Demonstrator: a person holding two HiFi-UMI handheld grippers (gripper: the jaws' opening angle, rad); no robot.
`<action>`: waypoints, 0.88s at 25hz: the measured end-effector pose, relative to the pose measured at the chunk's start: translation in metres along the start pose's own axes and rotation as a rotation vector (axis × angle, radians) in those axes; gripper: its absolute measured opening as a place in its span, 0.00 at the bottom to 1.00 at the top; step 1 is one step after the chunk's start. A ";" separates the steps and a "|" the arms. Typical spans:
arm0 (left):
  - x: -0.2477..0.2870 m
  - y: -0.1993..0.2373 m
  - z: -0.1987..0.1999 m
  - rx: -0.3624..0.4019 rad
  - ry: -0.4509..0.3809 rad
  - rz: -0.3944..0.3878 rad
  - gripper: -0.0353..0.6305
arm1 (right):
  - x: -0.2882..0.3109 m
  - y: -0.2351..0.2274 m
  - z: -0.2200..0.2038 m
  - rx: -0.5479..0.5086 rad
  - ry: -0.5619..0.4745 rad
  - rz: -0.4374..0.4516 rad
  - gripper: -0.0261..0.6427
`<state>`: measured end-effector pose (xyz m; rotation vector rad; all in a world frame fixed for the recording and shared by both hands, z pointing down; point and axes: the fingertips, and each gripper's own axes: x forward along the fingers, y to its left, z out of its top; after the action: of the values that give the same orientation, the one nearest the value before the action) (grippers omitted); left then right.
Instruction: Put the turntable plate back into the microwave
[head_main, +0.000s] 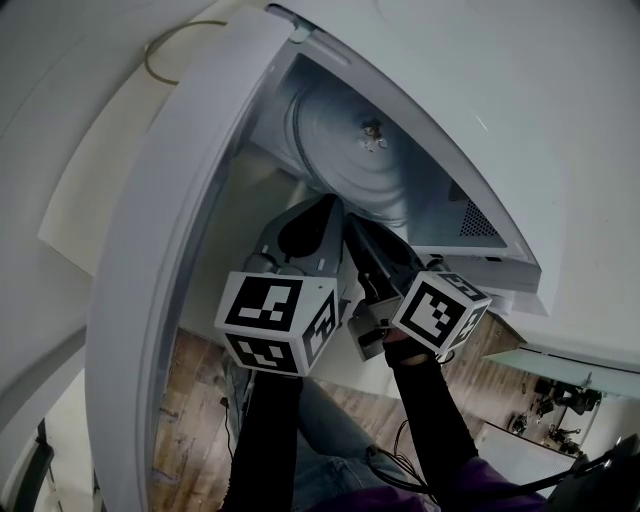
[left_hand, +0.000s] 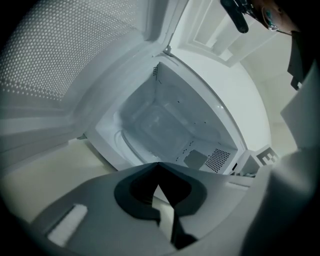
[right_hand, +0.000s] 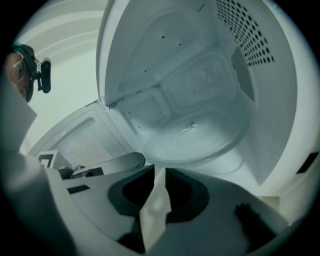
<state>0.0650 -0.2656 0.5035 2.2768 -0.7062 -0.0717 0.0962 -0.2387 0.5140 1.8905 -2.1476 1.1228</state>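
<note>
The left tongs (left_hand: 159, 164) are sitting closed on nothing, pointing almost level into the open microwave (left_hand: 202, 127), just beside their partner. The right tongs (right_hand: 160, 170) are angling downward and appear to be pinching the near rim of the turntable plate (right_hand: 197, 137). The plate is lying straight ahead, low in the cavity, so the right hand is leading.
</note>
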 end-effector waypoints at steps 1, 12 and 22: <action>0.000 0.001 0.000 -0.004 -0.002 -0.001 0.06 | 0.001 -0.001 -0.001 -0.013 0.006 -0.006 0.15; 0.001 0.007 -0.013 0.026 0.038 0.031 0.06 | 0.007 -0.013 -0.016 -0.008 0.060 -0.059 0.11; -0.002 0.017 -0.010 -0.020 0.028 0.049 0.06 | 0.009 0.002 -0.019 0.108 0.058 0.057 0.17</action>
<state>0.0585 -0.2680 0.5222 2.2361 -0.7431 -0.0237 0.0846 -0.2355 0.5315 1.8238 -2.1644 1.3134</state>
